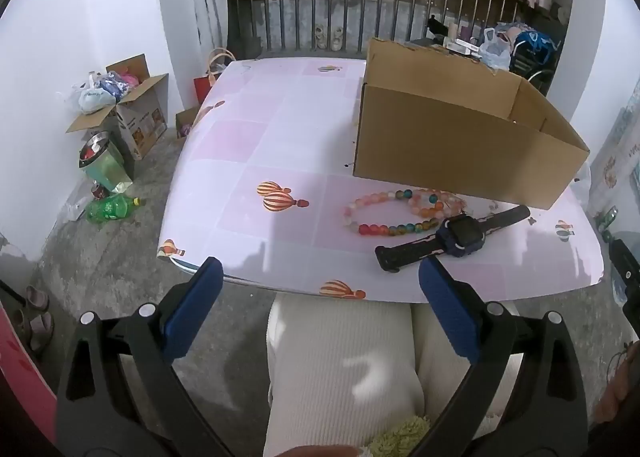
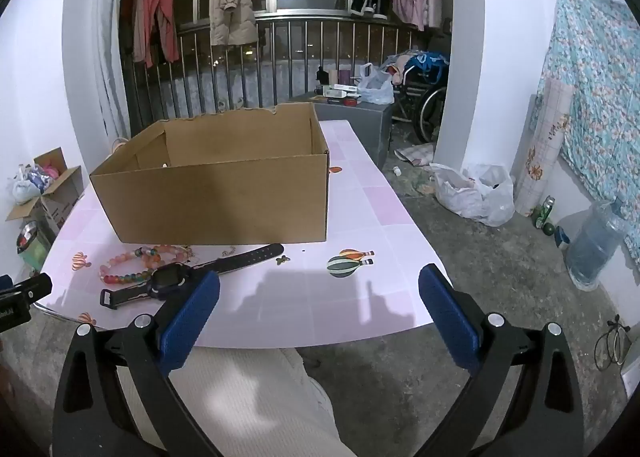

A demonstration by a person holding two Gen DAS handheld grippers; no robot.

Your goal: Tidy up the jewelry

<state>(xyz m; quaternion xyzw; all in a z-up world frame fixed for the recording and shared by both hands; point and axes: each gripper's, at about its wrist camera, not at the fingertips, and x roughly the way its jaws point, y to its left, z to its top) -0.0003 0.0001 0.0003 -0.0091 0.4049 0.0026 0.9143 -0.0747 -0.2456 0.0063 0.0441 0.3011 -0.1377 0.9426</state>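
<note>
A: What's biggest there?
B: One glossy pink checked surface, then one plain cardboard box, top open.
A: And the jewelry?
B: Just before the box: two round-beaded bracelets, frosted and colourful, and one dark rubbery watch, strap flat.
A: The tools?
B: Left hand-held gripper and right hand-held gripper, blue padded fingers spread wide, empty.

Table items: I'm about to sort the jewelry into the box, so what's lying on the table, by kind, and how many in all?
Beaded bracelets: 2 (pastel and multicoloured beads, overlapping)
Smartwatch: 1 (dark strap, lying flat)
Cardboard box: 1 (open top)
Total: 4 things on the table. A thin chain may lie by the box; too small to tell.
</note>
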